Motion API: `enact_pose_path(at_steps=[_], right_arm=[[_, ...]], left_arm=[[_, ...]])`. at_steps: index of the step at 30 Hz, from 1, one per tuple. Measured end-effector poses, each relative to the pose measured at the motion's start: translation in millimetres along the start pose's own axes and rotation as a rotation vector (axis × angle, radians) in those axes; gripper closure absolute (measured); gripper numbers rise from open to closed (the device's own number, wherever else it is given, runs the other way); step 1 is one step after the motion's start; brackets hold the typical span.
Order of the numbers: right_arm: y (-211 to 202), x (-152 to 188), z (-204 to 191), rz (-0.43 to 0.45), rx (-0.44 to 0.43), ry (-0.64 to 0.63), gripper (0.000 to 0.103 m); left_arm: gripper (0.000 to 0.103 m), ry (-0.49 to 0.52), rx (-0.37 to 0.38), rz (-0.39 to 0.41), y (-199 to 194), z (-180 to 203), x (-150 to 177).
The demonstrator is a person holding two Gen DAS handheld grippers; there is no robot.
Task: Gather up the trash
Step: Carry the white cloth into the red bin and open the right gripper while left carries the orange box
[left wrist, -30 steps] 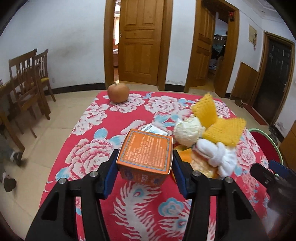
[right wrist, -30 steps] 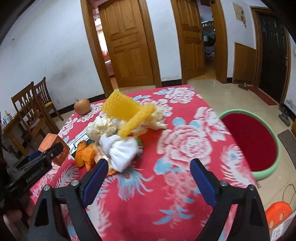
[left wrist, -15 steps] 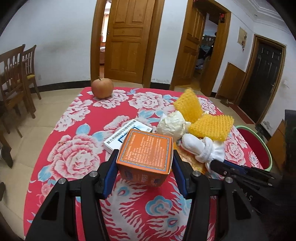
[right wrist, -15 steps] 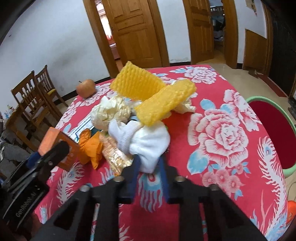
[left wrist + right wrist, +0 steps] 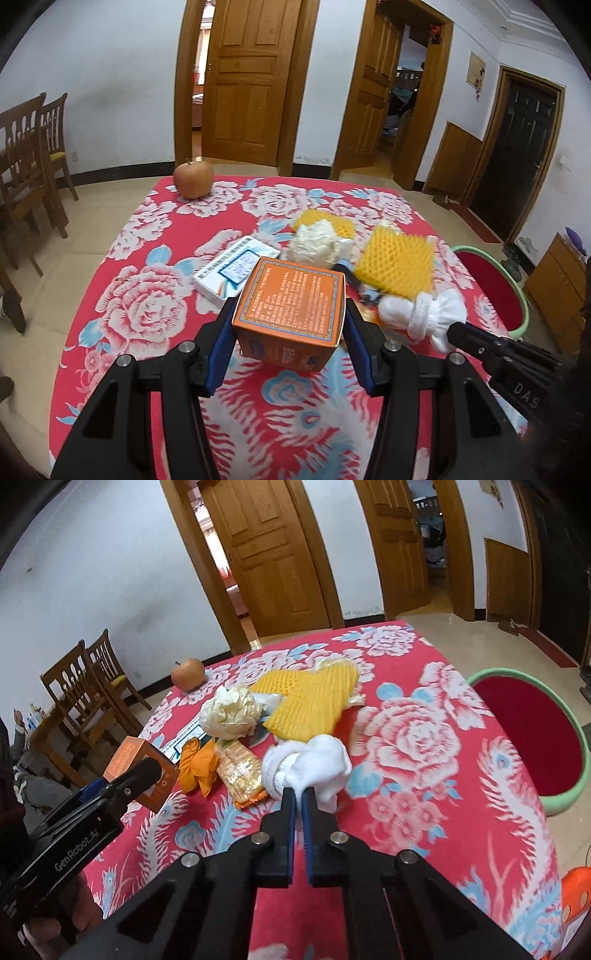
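The box (image 5: 290,306), light and stiff, was clamped by its flat sides in the left gripper (image 5: 290,332) above the near table (image 5: 122,236), while the soft sock (image 5: 310,766) was pinched at its bunched edge by the right gripper (image 5: 298,805).

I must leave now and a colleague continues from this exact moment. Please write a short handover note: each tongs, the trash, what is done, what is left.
Left tongs: shut on the orange box, held above the tablecloth.
Right tongs: shut on the white sock bundle, at the near edge of the pile.
On the table: yellow foam nets, crumpled plastic bag, orange wrapper, snack packet, white-blue box. An apple sits at the far corner.
Red bin with green rim stands beside the table on the right.
Done: two items gripped. Left: drop both in the bin, then collect the rest.
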State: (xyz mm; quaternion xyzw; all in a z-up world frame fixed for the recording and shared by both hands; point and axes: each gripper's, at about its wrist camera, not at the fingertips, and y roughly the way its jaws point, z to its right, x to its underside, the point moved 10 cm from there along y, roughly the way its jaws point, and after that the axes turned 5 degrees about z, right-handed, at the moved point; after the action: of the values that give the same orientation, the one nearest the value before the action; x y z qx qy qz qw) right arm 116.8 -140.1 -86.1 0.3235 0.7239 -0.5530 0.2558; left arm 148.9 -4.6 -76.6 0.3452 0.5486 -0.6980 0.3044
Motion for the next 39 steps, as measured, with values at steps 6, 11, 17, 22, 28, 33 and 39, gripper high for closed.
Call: enact_pose_path(at_steps=[6,11,17,22,28,33,39], right_arm=[[-32.2,-9.9,27.2,0.072,0.031,0.029,0.098],[-51.6,-20.1,54.9,0.124,0.046,0.074,0.098],[-66.5,-37.4,86.0,0.185,0.077,0.103,0.098],[-69.7,-53.4,125.9,0.227,0.128,0.153,0.098],[-68.7,-64.8,169.5,0.26,0.194,0.208,0.098],[-61.2,-66.7,202.3,0.263,0.254,0.241,0.098],[-49.1,-60.6,237.6,0.242,0.291,0.307,0.094]], left_arm=[[0.048,0.022,0.085,-0.015,-9.3,30.8,-4.3],[0.048,0.02,0.162,-0.058,-7.3,56.1,-8.5],[0.048,0.061,0.194,-0.067,-3.0,87.7,-21.2],[0.048,0.098,0.219,-0.067,3.0,115.8,-30.1],[0.048,0.111,0.251,-0.095,24.8,152.2,-30.0],[0.048,0.139,0.264,-0.118,43.2,182.7,-24.1],[0.048,0.191,0.287,-0.132,63.0,215.4,-20.7]])
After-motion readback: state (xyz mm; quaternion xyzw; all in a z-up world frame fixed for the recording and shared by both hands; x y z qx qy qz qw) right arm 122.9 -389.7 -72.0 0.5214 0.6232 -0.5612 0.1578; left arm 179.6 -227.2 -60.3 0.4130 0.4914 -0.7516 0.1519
